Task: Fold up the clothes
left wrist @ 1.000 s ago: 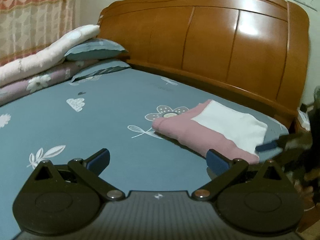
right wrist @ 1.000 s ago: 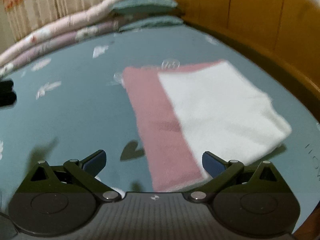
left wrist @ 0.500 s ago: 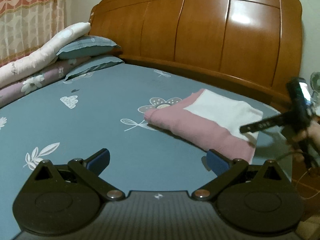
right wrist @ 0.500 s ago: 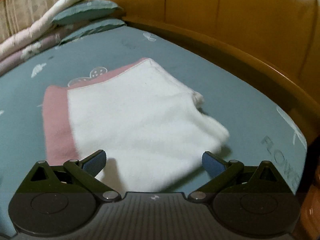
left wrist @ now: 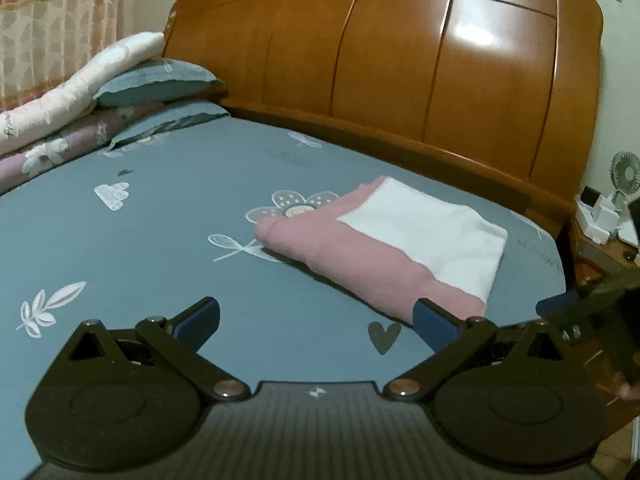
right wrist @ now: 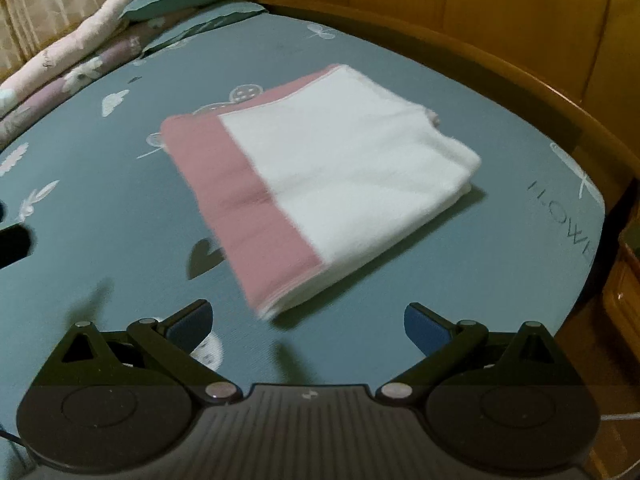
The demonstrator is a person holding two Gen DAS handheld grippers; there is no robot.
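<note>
Soft matt cloth garment (right wrist: 320,184) on smooth printed bedsheet (left wrist: 160,248); glossy varnished wooden headboard (left wrist: 400,60).

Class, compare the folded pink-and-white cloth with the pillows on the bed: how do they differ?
The cloth is pink and white; the pillows are blue-grey. The cloth lies flat and alone near the bed's corner; the pillows are stacked at the headboard beside rolled quilts. Both rest on the same flowered sheet.
</note>
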